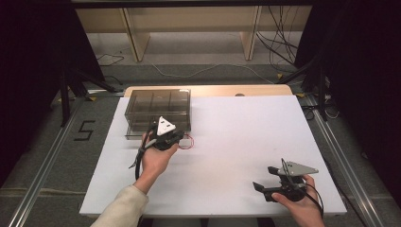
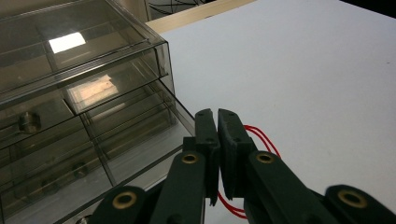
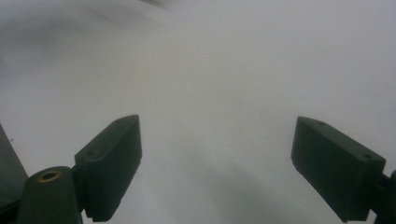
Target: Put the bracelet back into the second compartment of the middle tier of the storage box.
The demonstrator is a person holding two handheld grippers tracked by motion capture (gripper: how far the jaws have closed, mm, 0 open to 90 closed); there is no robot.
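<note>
High view overlooking white table (image 1: 227,142), gripper views close, sharing its surface.

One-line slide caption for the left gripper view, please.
Left gripper, jaws shut on a red rubber band, beside the clear drawer box on the white table.

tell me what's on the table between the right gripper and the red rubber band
Nothing: in the high view the white table is bare from the right gripper to the red rubber band pinched in the left gripper.
</note>
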